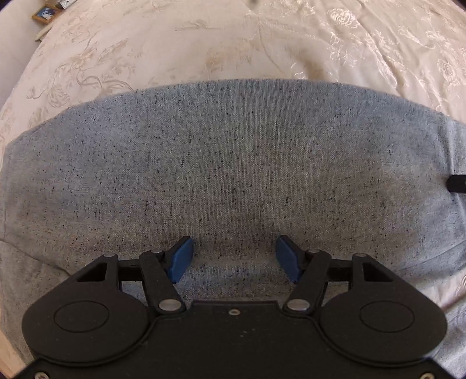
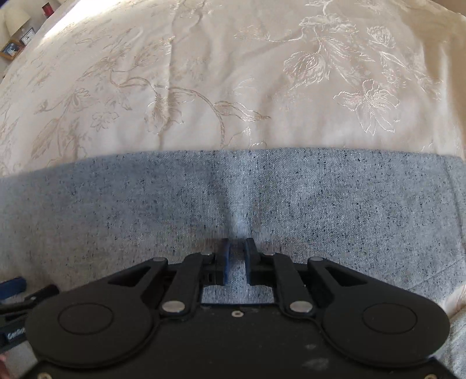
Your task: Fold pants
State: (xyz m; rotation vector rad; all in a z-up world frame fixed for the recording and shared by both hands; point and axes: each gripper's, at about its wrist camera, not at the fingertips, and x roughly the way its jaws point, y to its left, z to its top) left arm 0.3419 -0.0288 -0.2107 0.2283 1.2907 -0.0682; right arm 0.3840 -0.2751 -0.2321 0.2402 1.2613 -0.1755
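The speckled grey-blue knit pants [image 1: 233, 163] lie flat as a wide band across the middle of both wrist views, long axis running left to right, on the cream floral-embroidered bedspread [image 1: 204, 43]. The left gripper [image 1: 234, 258] hangs over the cloth, fingers spread wide and empty. The right gripper [image 2: 237, 261] has its fingers nearly together, apparently pinching a small ridge of pants fabric at lower centre

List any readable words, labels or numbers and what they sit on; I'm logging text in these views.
"Gen": partial white lettering on the black part of the left gripper at the right wrist view's lower-left edge; the rest is cut off.
Framed items beside the bed: too small to read.
Pants: no text visible.
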